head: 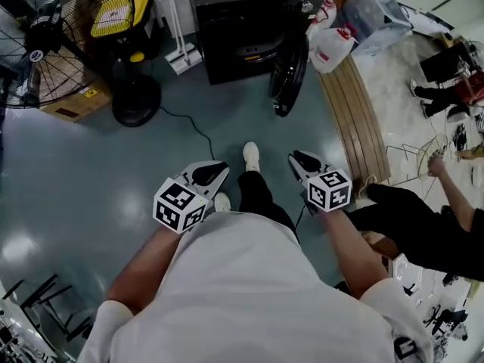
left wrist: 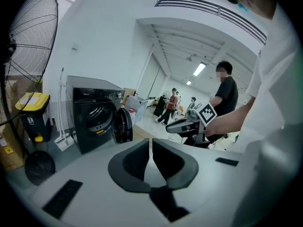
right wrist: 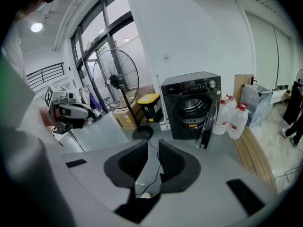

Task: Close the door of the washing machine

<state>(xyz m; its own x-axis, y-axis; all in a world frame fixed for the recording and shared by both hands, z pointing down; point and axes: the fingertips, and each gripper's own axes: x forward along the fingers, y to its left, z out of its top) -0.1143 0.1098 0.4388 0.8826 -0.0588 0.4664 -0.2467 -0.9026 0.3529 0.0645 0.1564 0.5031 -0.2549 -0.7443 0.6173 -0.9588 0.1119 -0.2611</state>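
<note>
Across the grey floor point(head: 91, 180), the head view shows the washing machine point(head: 249, 40) well ahead, door point(head: 289, 74) hanging open, a fan point(head: 53, 44) to its left (a cable point(head: 198, 131) trails between us). Both grippers point forward and down. In the left gripper view, my left gripper point(left wrist: 150, 148) has its jaws almost together, empty. In the right gripper view, my right gripper point(right wrist: 152, 160) has its jaws narrowly apart, empty, facing the door.
</note>
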